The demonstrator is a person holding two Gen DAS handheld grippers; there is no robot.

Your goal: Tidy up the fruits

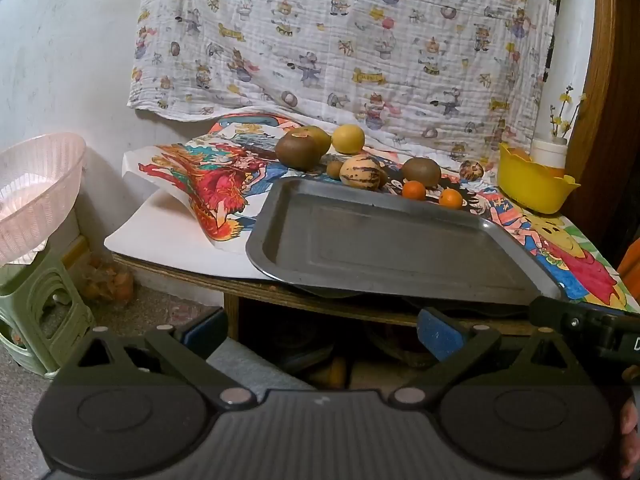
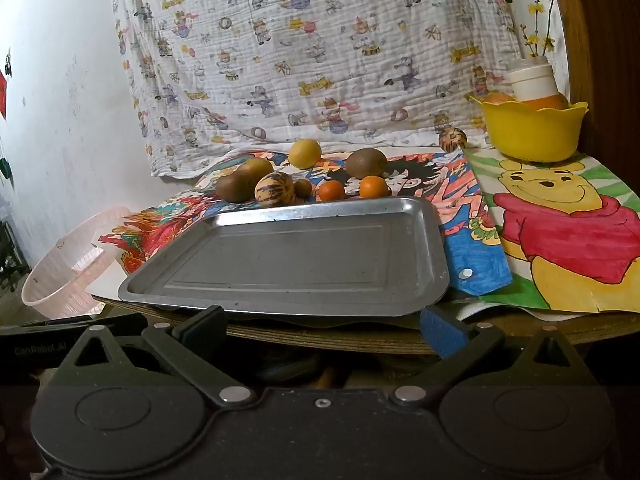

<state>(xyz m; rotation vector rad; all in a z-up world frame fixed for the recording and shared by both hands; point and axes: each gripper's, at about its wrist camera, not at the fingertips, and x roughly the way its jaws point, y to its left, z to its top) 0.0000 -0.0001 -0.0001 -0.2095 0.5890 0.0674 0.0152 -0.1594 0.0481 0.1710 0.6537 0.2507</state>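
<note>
An empty metal tray [image 1: 392, 280] [image 2: 280, 300] lies at the table's near edge. Behind it sit several fruits: a brown kiwi [image 1: 297, 151] [image 2: 234, 187], a yellow lemon [image 1: 349, 139] [image 2: 305, 153], a striped melon [image 1: 360, 172] [image 2: 275, 189], a second kiwi [image 1: 421, 170] [image 2: 365, 162], two small oranges [image 1: 414, 190] [image 1: 451, 198] [image 2: 331, 191] [image 2: 373, 187] and a small striped fruit [image 1: 471, 170] [image 2: 453, 139]. My left gripper [image 1: 320, 330] and my right gripper [image 2: 322, 328] both hang open in front of the table, below the tray, with nothing between their blue pads.
A yellow bowl [image 1: 532, 188] [image 2: 534, 130] holding a white jar stands at the back right. A pink basket [image 1: 36, 192] [image 2: 68, 268] rests on a green stool [image 1: 40, 320] to the left. Coloured drawings cover the table; a printed cloth hangs behind.
</note>
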